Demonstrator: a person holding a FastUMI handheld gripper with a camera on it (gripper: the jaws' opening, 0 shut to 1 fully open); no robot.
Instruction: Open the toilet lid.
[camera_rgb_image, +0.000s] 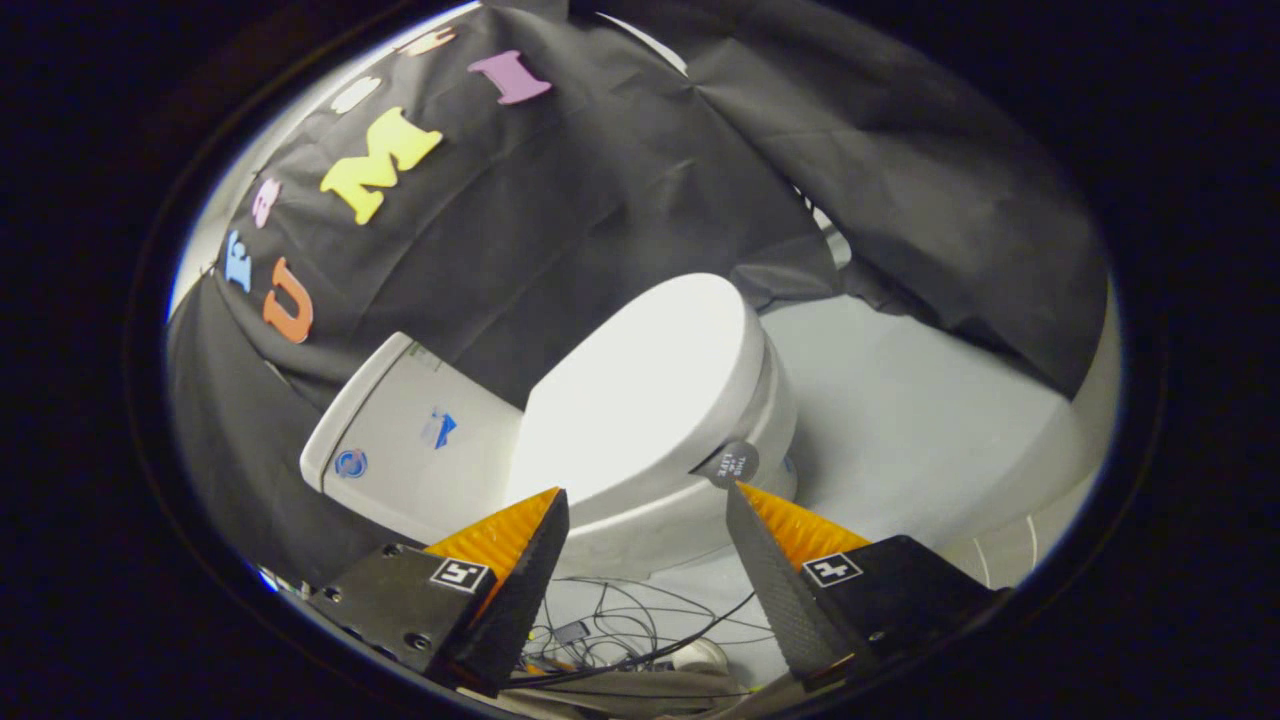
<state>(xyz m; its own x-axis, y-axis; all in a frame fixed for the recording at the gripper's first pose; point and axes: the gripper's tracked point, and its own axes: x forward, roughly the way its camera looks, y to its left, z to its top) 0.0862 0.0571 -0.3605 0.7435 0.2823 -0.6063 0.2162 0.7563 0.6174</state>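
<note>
A white toilet stands ahead of me against the black cloth wall, seen tilted. Its lid (645, 385) lies down flat on the bowl (660, 525). The white tank (400, 435) sits behind the lid, with a round button near its far end. A small dark round tab (730, 463) sticks out from the lid's side edge, just beyond the tip of one finger. My gripper (648, 492) is open, its fingers spread wide and held just short of the lid's side, touching nothing.
Loose cables (620, 640) and a small pale object lie on the light floor (920, 420) beneath the gripper. Black cloth hangs behind and beside the toilet. Open floor stretches beyond the bowl's front end.
</note>
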